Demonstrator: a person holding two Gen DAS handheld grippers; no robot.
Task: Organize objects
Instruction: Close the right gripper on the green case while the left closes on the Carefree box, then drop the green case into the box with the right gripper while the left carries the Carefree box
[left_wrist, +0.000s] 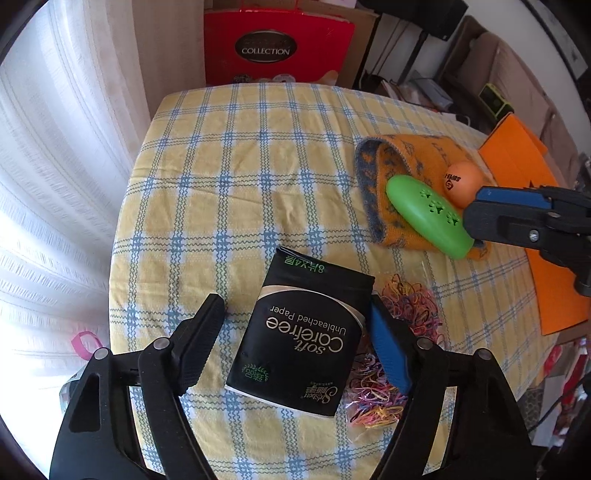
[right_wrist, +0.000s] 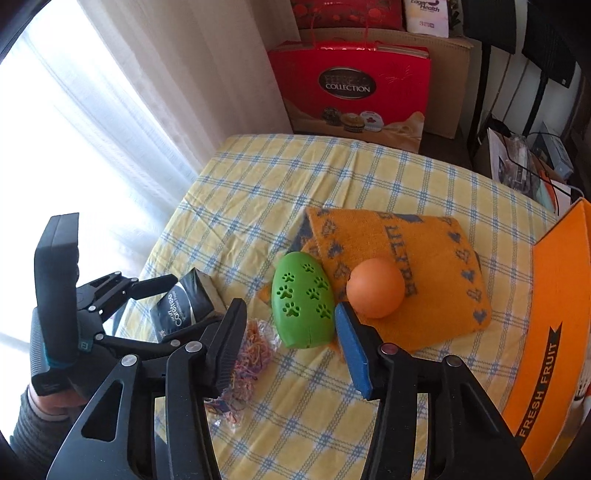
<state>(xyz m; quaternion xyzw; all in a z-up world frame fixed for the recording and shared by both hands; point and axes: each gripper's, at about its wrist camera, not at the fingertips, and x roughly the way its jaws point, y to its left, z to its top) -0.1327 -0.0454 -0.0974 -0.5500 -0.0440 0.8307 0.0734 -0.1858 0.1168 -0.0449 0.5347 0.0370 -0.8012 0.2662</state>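
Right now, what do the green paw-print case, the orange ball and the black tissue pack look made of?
Green paw-print case: hard moulded plastic, semi-gloss, with clean cut-out holes and a seam. Orange ball: smooth matte, probably rubber or plastic; printed lettering shows in the left wrist view. Black tissue pack: thin glossy plastic film that wrinkles at its folded end, likely over paper.

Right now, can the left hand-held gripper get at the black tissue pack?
Probably yes: the left hand-held gripper already straddles the black tissue pack, nothing covers it, and only the rubber bands lie beside it.
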